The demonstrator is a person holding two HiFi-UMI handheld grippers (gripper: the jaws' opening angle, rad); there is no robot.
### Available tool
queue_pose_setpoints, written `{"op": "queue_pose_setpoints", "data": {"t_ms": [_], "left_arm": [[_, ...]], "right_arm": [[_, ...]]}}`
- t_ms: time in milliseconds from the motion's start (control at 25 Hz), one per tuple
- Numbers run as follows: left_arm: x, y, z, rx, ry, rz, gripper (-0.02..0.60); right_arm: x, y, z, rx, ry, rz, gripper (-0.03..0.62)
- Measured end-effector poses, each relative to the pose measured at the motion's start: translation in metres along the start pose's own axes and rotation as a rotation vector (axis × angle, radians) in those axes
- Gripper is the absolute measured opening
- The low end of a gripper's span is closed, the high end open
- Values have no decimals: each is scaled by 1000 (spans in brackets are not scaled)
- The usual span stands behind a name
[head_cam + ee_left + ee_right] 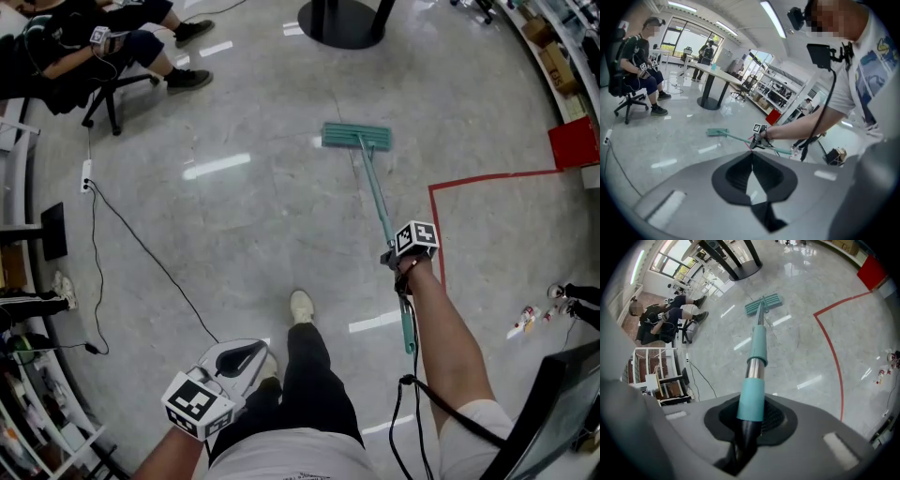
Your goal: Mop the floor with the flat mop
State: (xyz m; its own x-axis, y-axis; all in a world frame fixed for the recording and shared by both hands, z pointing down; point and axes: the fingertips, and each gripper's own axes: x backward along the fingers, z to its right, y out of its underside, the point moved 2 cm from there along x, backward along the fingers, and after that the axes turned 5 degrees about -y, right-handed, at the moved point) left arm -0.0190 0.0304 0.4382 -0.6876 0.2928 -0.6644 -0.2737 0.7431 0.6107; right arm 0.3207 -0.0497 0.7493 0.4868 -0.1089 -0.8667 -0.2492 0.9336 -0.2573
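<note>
The flat mop's teal head (356, 137) lies flat on the grey floor ahead of me. Its teal handle (380, 202) slants back to my right gripper (397, 259), which is shut on it partway along; the handle's end sticks out behind (408, 342). In the right gripper view the handle (757, 348) runs from the shut jaws (752, 416) out to the mop head (763, 303). My left gripper (234, 359) hangs low by my left leg, jaws together and holding nothing (751, 157). The left gripper view shows the mop head (717, 132) and right gripper (757, 141) beyond.
A person sits on a wheeled chair (103, 56) at far left. A black cable (141, 246) and power strip (86, 175) lie on the floor at left. A round table base (345, 21) stands ahead. Red tape (435, 225), a red box (574, 142), small items (525, 321) at right.
</note>
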Motion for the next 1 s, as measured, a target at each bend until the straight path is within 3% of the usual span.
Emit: {"op": "queue_pose_setpoints", "data": {"t_ms": [520,800,1000], "left_arm": [[21,17,14,-22,65,48,5],[38,38,23,-52,85,58,5],[47,50,25,-46,78,73,5]], "right_arm": [[-17,168,-21,-8,-80,-29,54],[-31,264,-14,43,-23,-102,54],[-41,311,-7,73,9,-167,54]]}}
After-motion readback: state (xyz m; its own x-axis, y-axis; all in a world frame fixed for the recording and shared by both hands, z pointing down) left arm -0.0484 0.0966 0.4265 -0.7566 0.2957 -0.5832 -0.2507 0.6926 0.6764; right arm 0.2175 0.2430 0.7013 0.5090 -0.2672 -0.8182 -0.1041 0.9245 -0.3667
